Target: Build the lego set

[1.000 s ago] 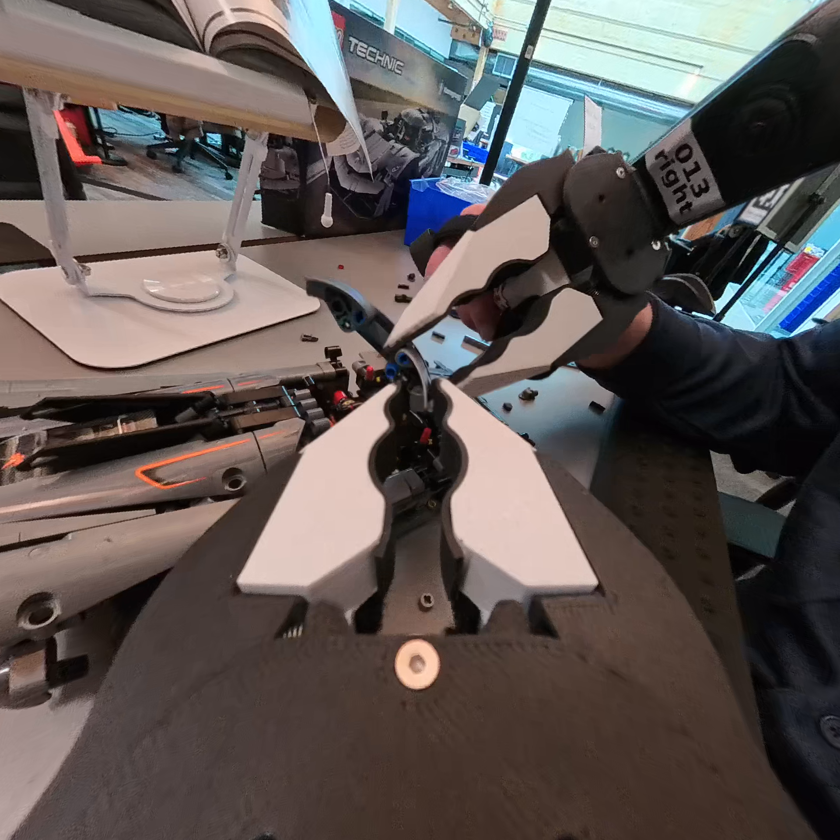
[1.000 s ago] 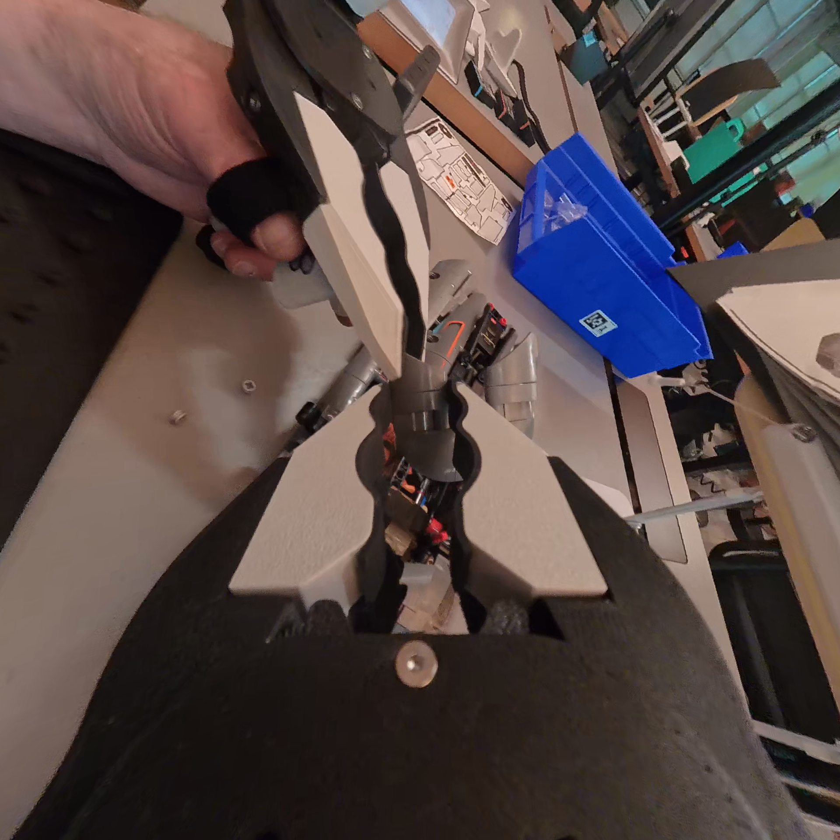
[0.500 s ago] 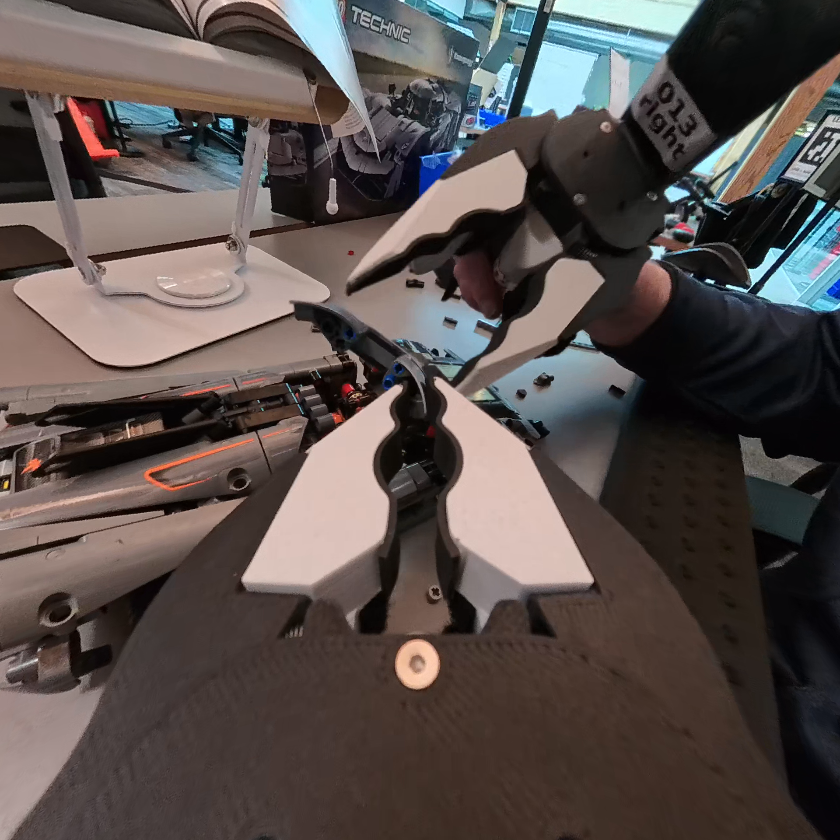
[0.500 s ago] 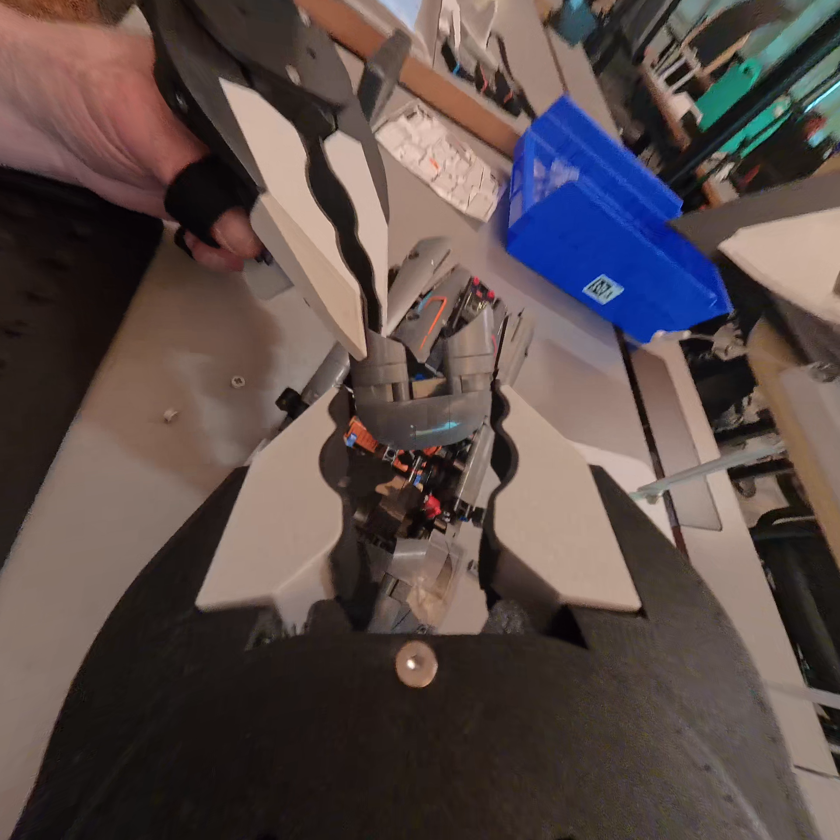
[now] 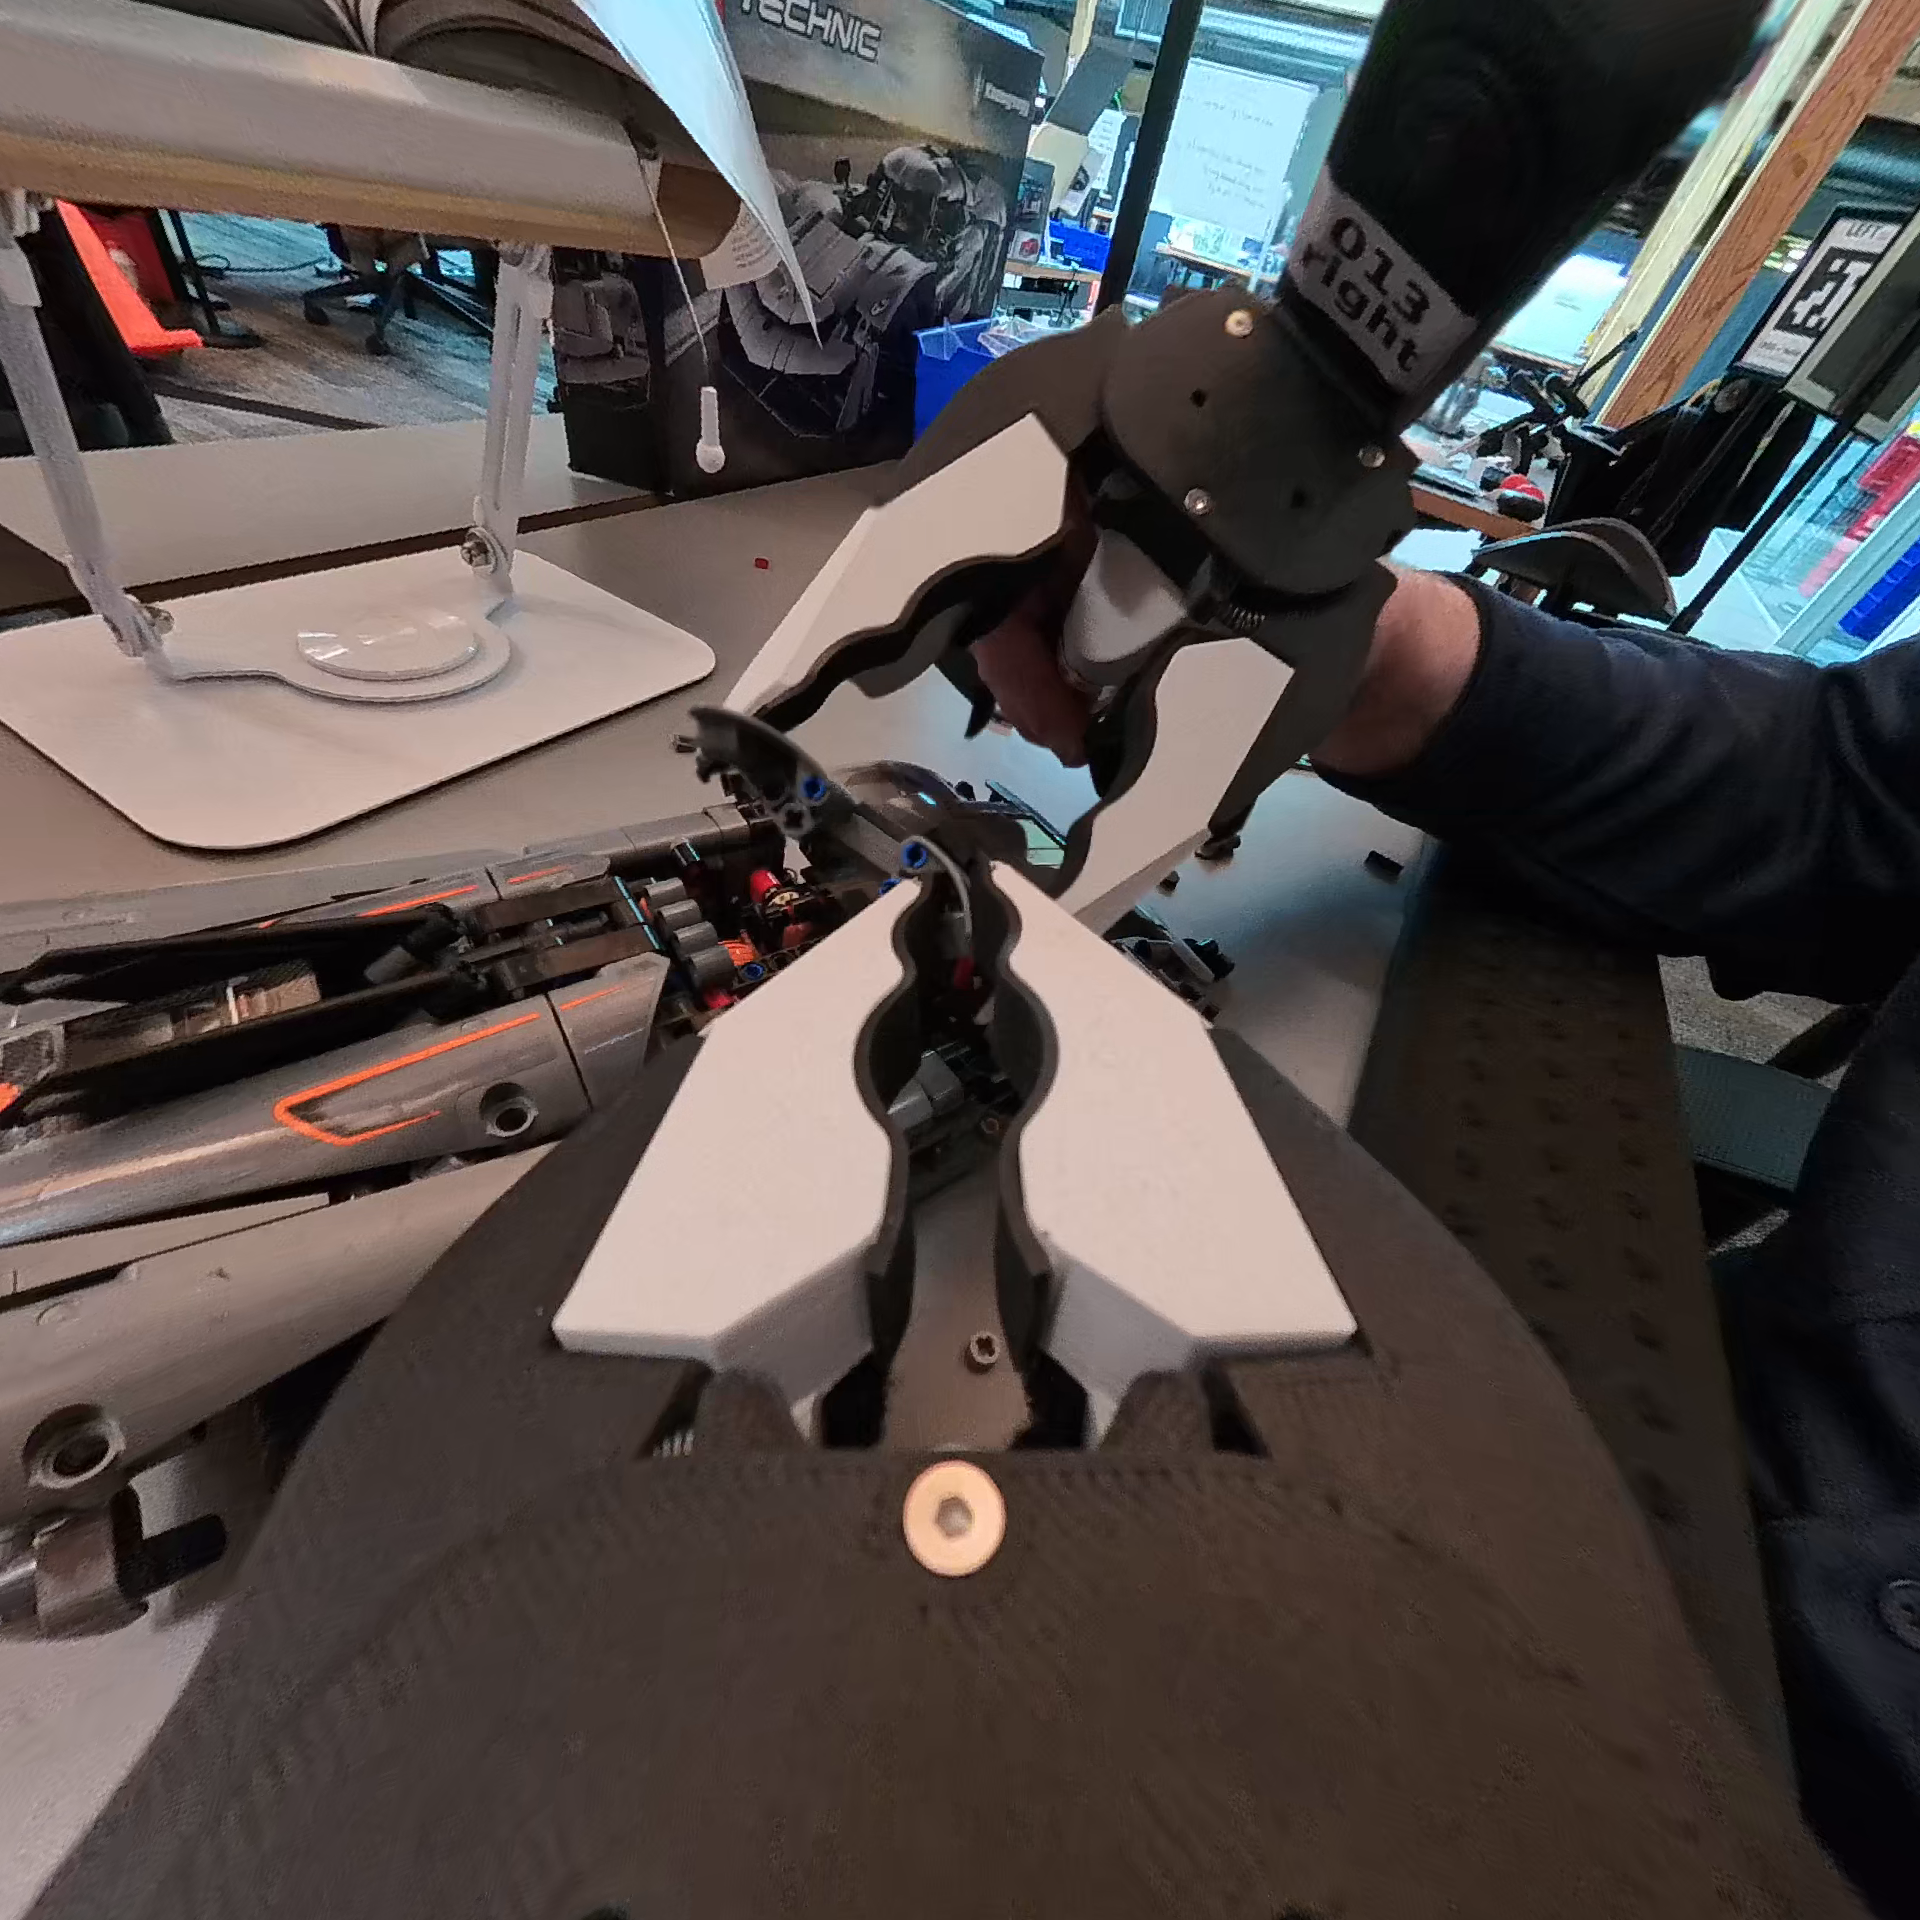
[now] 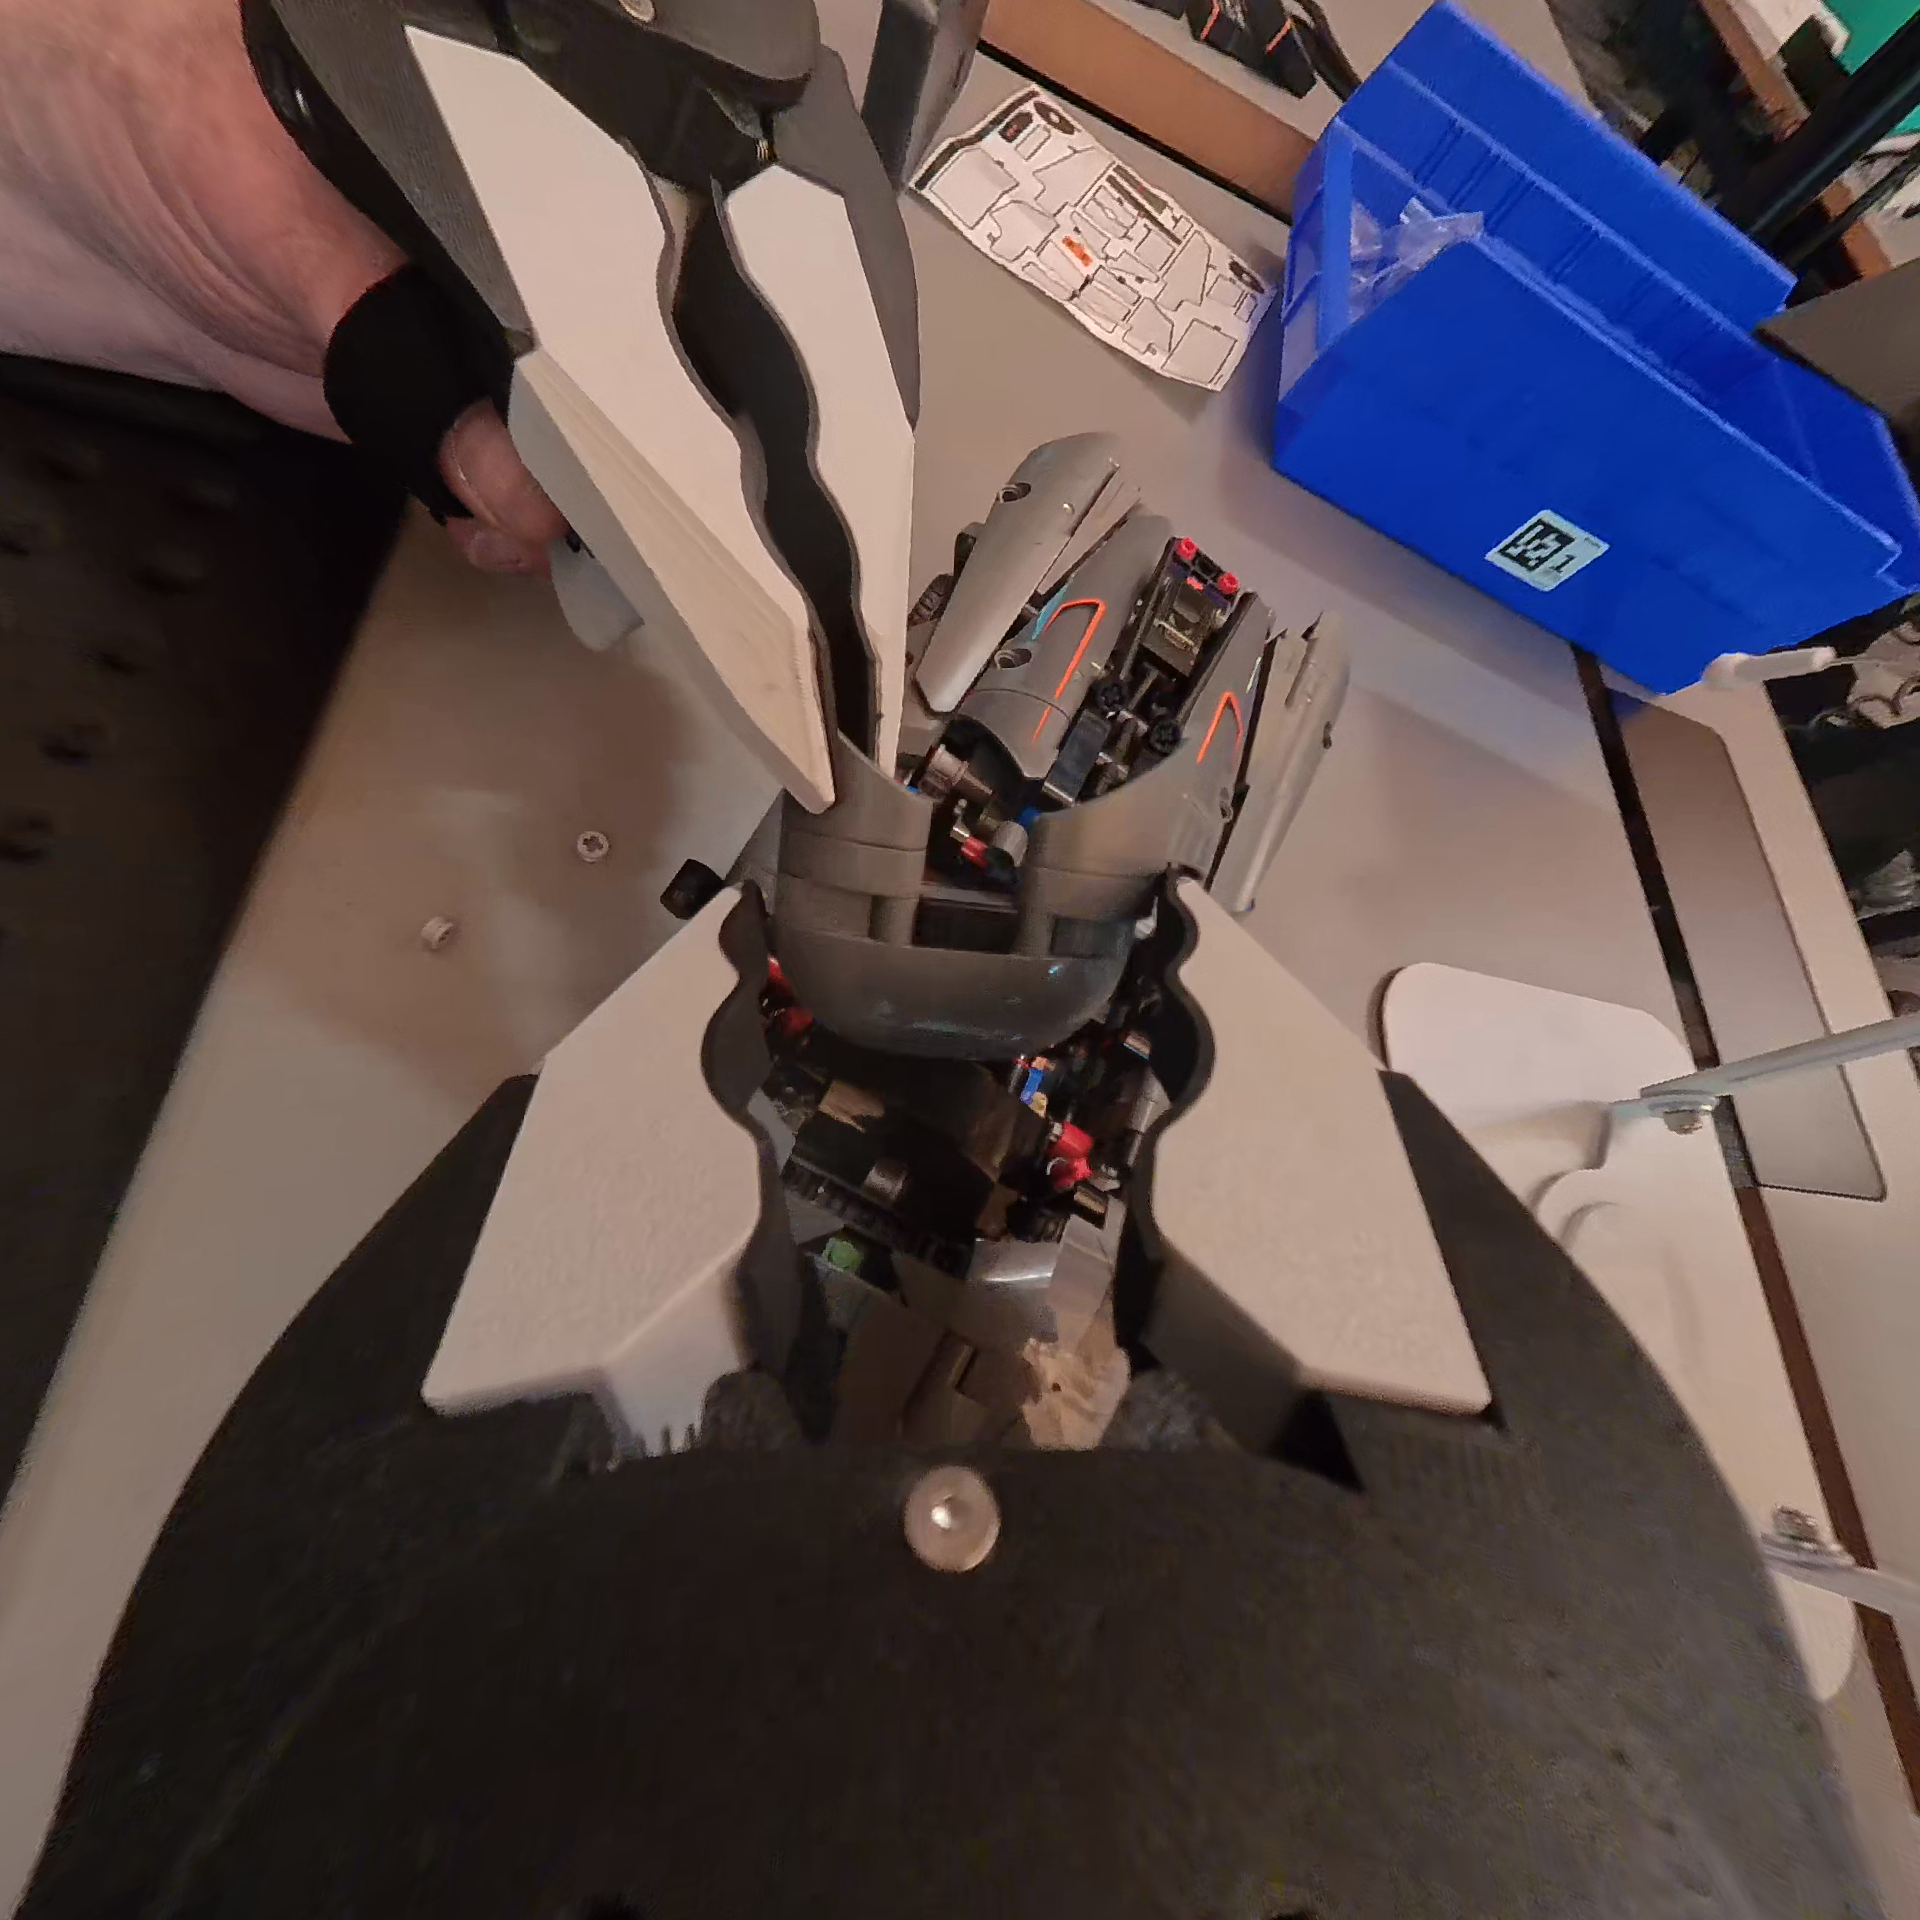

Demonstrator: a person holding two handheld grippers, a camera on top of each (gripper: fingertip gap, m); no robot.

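A long grey Lego car model with orange stripes (image 5: 416,1039) lies on the grey table and also shows in the right wrist view (image 6: 1091,675). My left gripper (image 5: 954,883) is shut on a thin grey panel edge at the model's near end; it shows from above in the right wrist view (image 6: 857,758). My right gripper (image 6: 956,899) is wide open and empty, its jaws either side of a curved grey panel (image 6: 935,987). In the left wrist view it (image 5: 909,800) hangs open over the model's raised dark arch piece (image 5: 753,748).
A blue bin (image 6: 1558,416) and a sticker sheet (image 6: 1101,239) lie beyond the model. A white book-stand base (image 5: 312,707) and the set's box (image 5: 831,260) stand behind. Small loose pieces (image 6: 592,844) lie by a black mat (image 5: 1507,1143). The grippers are tip to tip, or close to it.
My right gripper was shut on the curved grey panel, then opened wide and drew back a little. My left gripper stayed shut on the model.
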